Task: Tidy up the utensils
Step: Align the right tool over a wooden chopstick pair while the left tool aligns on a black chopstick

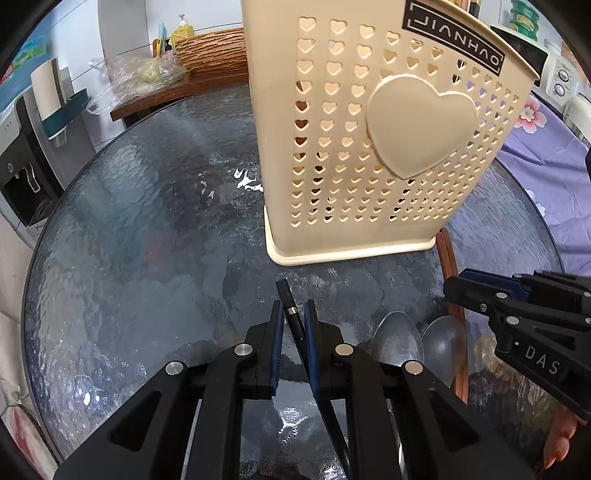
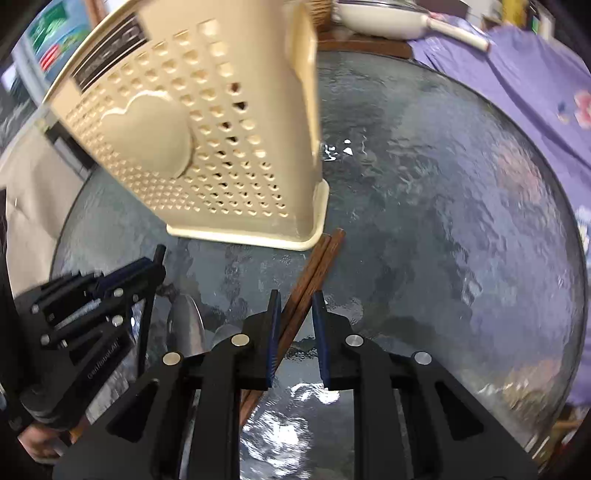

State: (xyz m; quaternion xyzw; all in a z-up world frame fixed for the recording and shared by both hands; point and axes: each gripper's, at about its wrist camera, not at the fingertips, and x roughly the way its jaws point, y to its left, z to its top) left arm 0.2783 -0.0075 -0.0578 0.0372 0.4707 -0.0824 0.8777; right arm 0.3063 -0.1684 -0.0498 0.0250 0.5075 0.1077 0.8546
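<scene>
A cream utensil holder (image 1: 369, 147) with heart-shaped holes stands upright on the glass table. My left gripper (image 1: 293, 304) is shut on a thin black chopstick (image 1: 286, 293) with a silver band, whose tip pokes out past the pads. Two metal spoons (image 1: 397, 339) lie just right of it. A pair of brown wooden chopsticks (image 2: 321, 258) lies slantwise from the holder's (image 2: 207, 129) corner toward me. My right gripper (image 2: 295, 295) is closed narrowly around that pair, pads against its sides. The left gripper (image 2: 147, 266) shows at the left of the right wrist view, the right gripper (image 1: 456, 282) at the right of the left wrist view.
The round textured glass table (image 1: 147, 240) stretches left of and behind the holder. A wooden side table with a woven basket (image 1: 210, 48) and a plastic bag stands behind. Purple flowered cloth (image 1: 546, 155) lies at the right, and a white pan (image 2: 388, 18) behind it.
</scene>
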